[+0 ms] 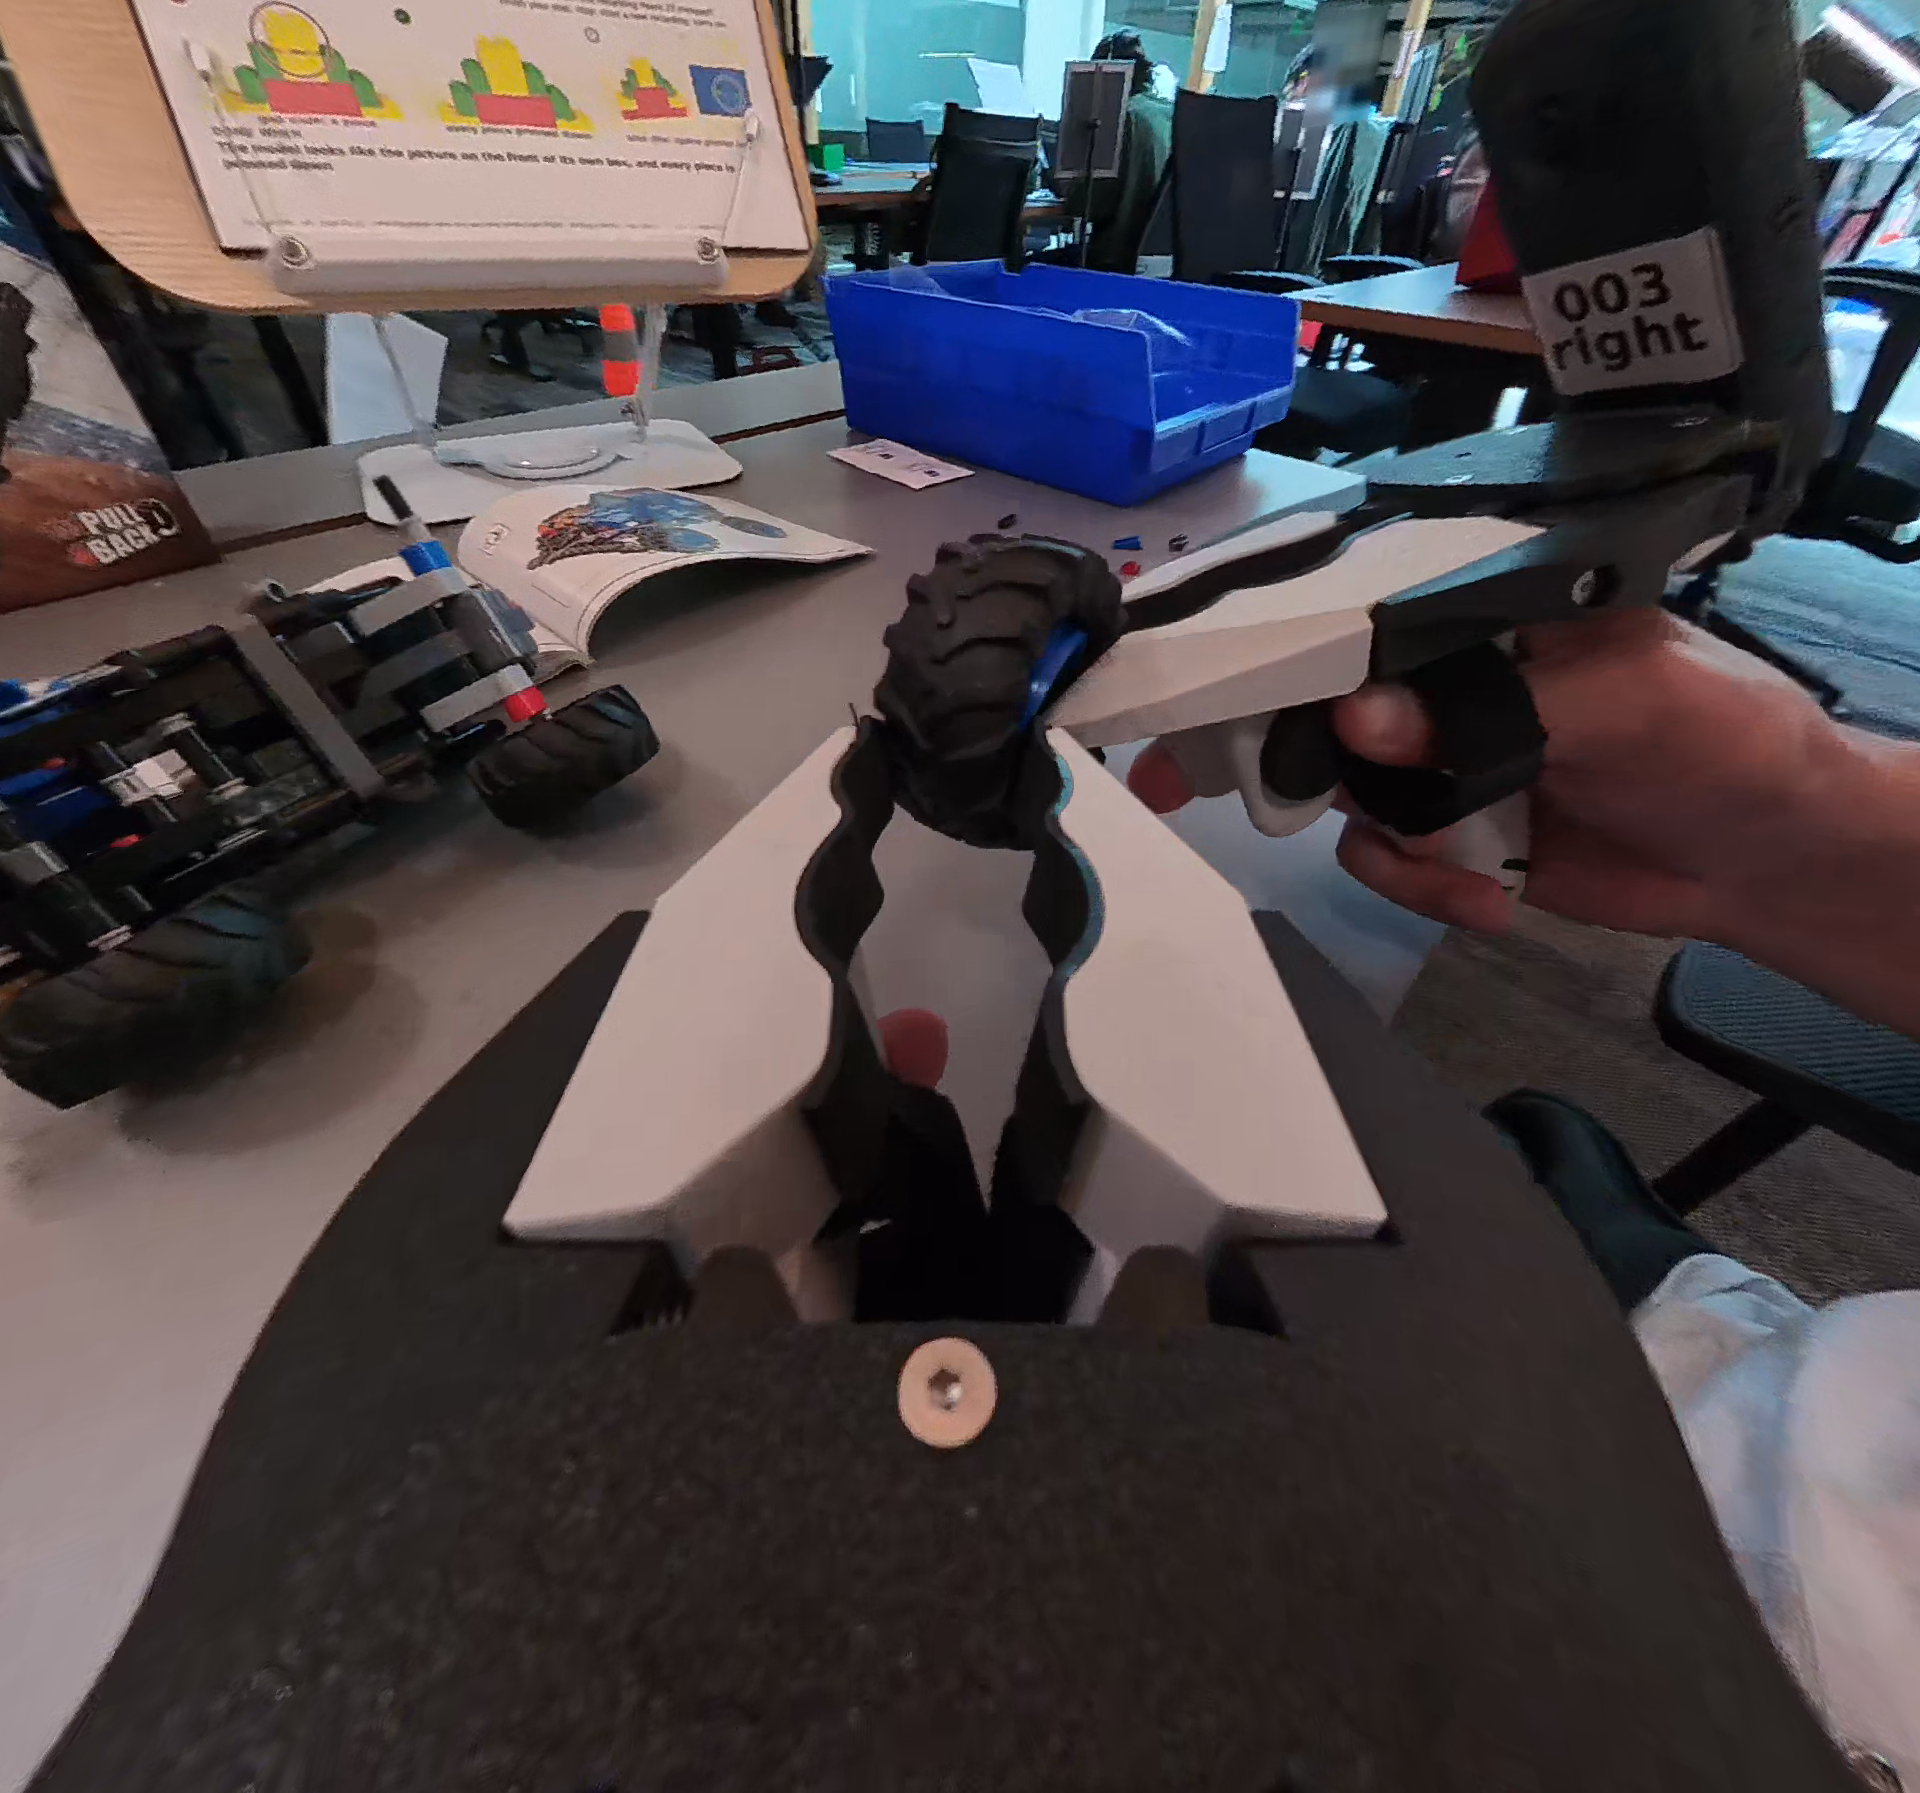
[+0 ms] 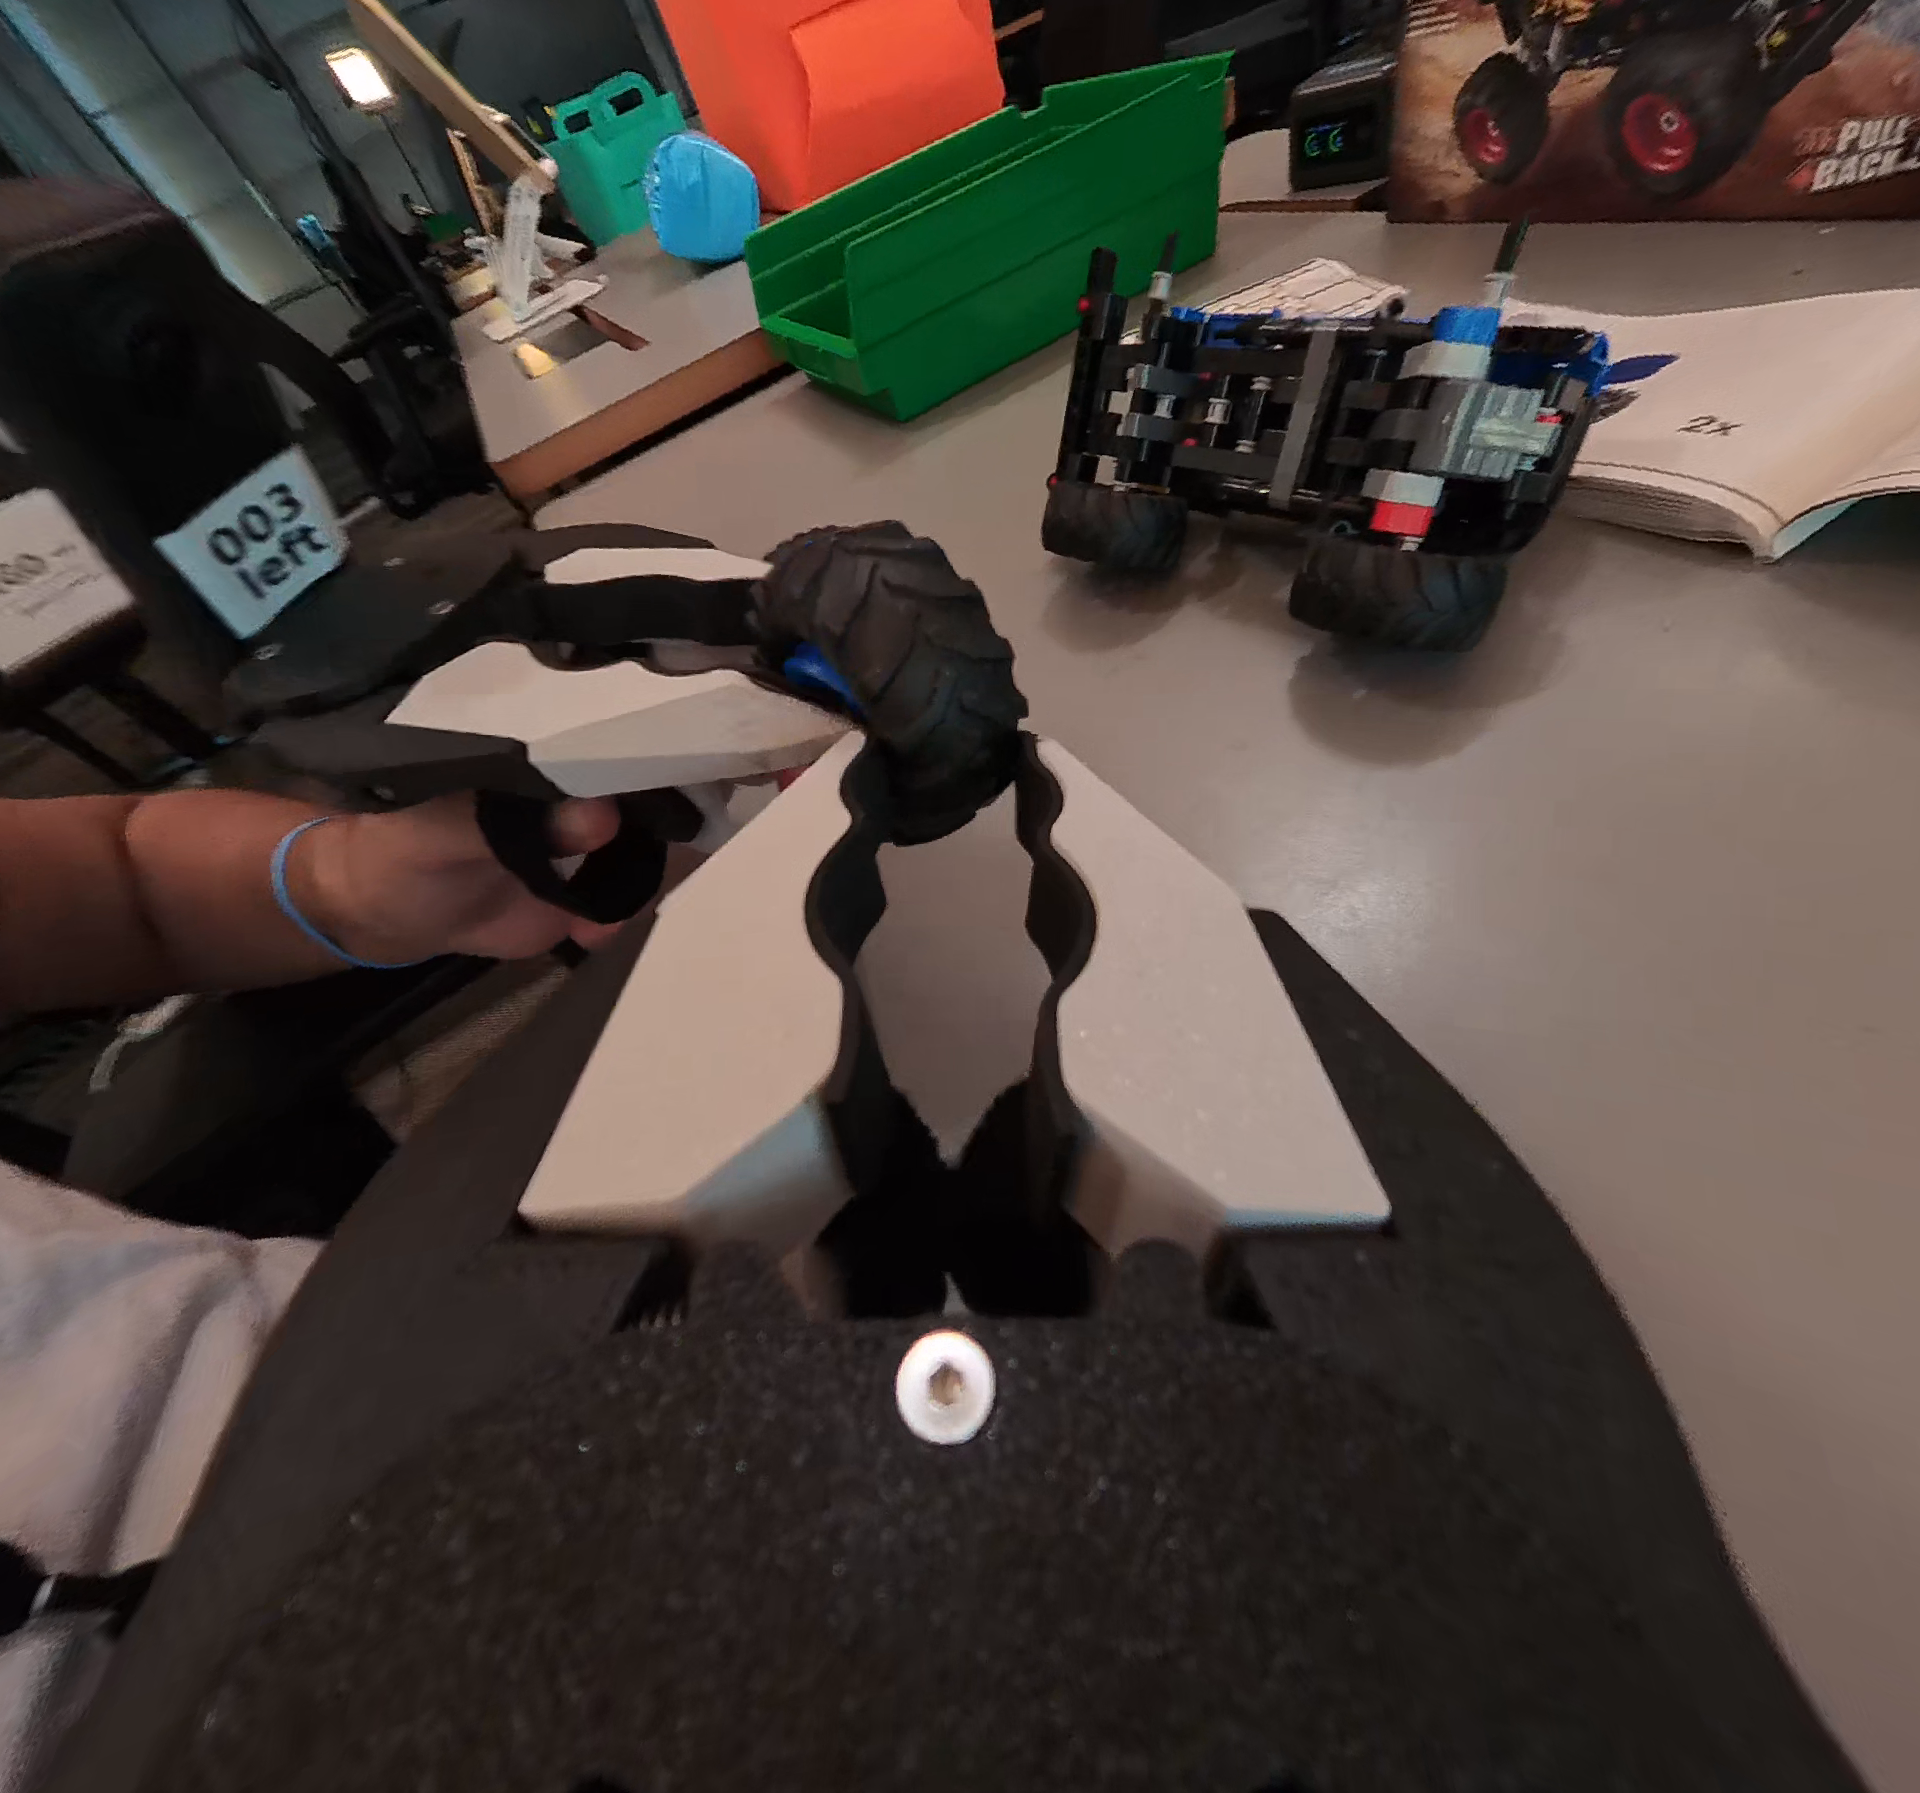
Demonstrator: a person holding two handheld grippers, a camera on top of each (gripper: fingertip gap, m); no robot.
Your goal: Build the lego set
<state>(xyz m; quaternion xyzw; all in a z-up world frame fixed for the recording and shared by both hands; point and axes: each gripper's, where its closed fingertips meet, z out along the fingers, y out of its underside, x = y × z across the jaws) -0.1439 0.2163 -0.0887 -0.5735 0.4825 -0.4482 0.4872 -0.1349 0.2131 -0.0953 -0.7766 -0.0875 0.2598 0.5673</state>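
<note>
Left tool [image 1: 951, 756] clamped on black tyre [image 1: 982, 673], held above worktop [image 1: 727, 787]; right tool [image 2: 940, 767] pinches same tyre, blue hub [image 2: 816, 678] inside. Truck chassis [image 2: 1330, 434] lies on side nearby, beside open booklet [image 2: 1756, 424].

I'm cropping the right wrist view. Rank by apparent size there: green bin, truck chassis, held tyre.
1. green bin
2. truck chassis, close behind
3. held tyre, though nearest the camera

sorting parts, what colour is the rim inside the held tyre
Blue rim inside the black tyre; right wrist view.
</note>
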